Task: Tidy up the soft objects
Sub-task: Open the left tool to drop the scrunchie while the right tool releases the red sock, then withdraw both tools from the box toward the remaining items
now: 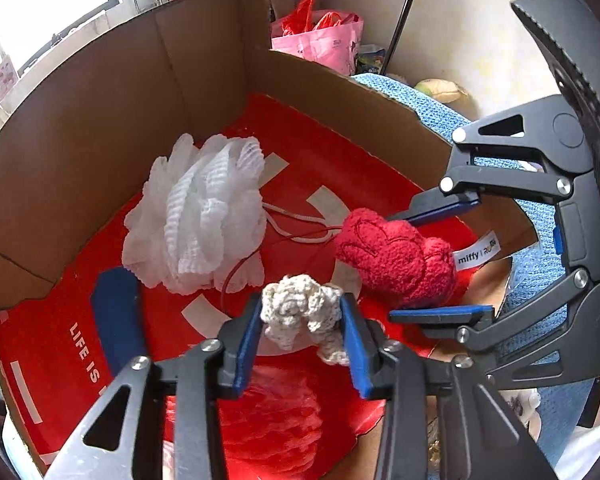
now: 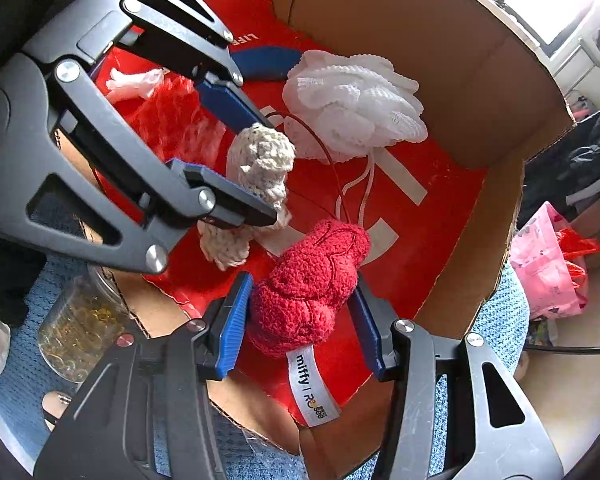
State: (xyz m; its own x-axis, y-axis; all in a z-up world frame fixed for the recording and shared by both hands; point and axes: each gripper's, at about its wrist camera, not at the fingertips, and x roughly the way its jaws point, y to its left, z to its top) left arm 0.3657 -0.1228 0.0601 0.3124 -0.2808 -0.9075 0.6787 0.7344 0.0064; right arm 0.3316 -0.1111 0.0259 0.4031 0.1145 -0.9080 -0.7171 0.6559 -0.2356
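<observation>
Inside the cardboard box [image 1: 100,128], above its red floor, the left tool [image 1: 302,316] clamps a cream crocheted toy [image 1: 300,312] and the right tool [image 2: 304,320] clamps a red plush toy [image 2: 312,284], both apparently positioned for release. A white mesh sponge [image 1: 204,216] already lies near the far wall. Each item is pinched across its middle, likely so that soft material compresses without slipping.

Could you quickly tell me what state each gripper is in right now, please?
Left gripper: closed on the cream crocheted toy.
Right gripper: jaws around the red plush toy; a firm grip cannot be told.
</observation>
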